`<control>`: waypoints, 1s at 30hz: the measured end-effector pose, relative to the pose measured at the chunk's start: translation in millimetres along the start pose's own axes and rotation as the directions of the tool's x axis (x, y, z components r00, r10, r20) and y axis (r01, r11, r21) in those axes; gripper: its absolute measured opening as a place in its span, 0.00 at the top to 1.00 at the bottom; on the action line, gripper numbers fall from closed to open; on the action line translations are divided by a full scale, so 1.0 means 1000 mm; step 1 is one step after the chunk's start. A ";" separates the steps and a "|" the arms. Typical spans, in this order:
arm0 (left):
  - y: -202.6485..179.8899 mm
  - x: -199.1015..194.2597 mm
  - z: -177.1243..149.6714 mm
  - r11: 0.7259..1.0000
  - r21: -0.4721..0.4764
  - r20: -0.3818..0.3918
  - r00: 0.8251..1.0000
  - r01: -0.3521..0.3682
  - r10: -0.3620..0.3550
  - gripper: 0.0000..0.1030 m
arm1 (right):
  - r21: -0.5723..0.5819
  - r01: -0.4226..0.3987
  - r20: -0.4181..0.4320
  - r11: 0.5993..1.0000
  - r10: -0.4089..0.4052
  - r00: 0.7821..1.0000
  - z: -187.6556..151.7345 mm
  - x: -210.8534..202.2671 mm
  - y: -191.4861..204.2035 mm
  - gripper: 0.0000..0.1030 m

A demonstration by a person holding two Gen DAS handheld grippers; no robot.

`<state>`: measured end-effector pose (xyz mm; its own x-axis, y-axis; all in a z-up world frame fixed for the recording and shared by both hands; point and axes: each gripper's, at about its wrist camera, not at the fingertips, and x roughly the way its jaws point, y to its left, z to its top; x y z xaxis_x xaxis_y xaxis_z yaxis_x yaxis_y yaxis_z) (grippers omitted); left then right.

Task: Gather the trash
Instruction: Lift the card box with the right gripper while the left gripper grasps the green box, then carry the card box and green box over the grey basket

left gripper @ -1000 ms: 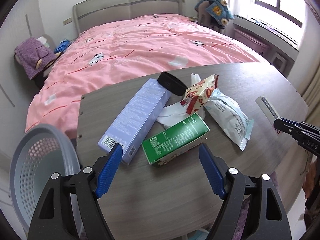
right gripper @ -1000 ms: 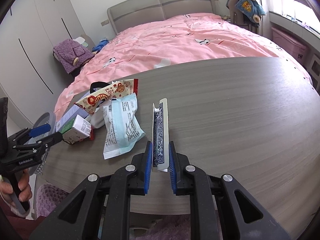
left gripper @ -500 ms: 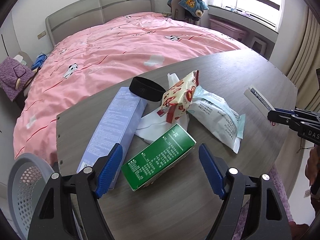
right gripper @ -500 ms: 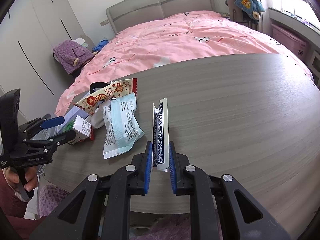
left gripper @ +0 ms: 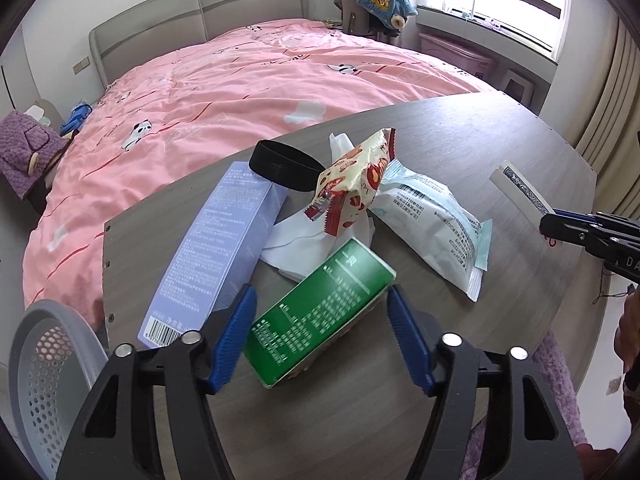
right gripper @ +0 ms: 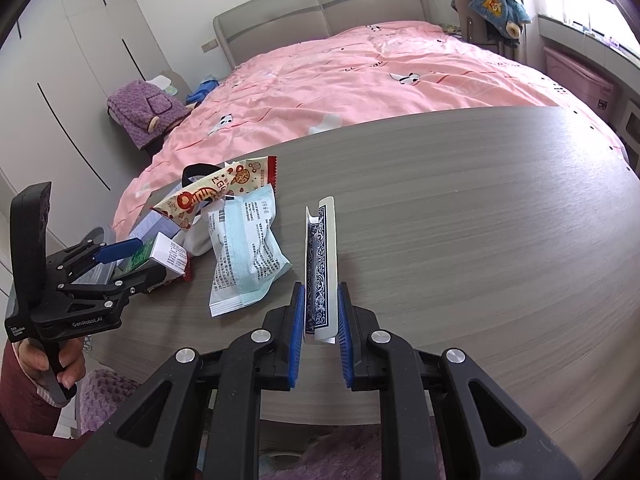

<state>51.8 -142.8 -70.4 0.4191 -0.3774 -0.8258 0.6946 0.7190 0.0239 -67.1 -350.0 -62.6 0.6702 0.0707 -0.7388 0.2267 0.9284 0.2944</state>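
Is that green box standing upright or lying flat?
Lying flat: the green box rests on a long side on the table, printed face up.

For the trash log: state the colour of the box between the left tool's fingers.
Green box with white print, clearest in the left wrist view.

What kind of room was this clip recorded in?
A bedroom, almost certainly. A double bed with a pink quilt and padded grey headboard fills the background, built-in wardrobe doors line the wall, and the wood-grain table stands against the bed.
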 end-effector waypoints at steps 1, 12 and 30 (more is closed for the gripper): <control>0.000 -0.001 -0.001 1.000 -0.003 0.003 1.000 -0.003 0.003 0.43 | -0.001 -0.001 0.000 1.000 0.001 1.000 0.000 0.000 0.001 0.84; 0.002 -0.019 -0.009 0.991 -0.128 0.012 0.999 0.033 -0.031 0.69 | -0.024 -0.004 0.006 1.000 0.004 1.000 0.001 -0.008 0.011 0.84; 0.046 -0.099 -0.036 0.936 -0.334 0.141 0.976 -0.112 0.167 0.70 | -0.154 -0.083 0.026 0.985 0.088 0.996 0.003 -0.026 0.086 0.84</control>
<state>21.3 -51.9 -7.8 0.6076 -0.3305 -0.7222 0.4082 0.9100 -0.0730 -62.7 -272.8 -15.8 0.7054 0.1426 -0.6943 0.0588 0.9644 0.2578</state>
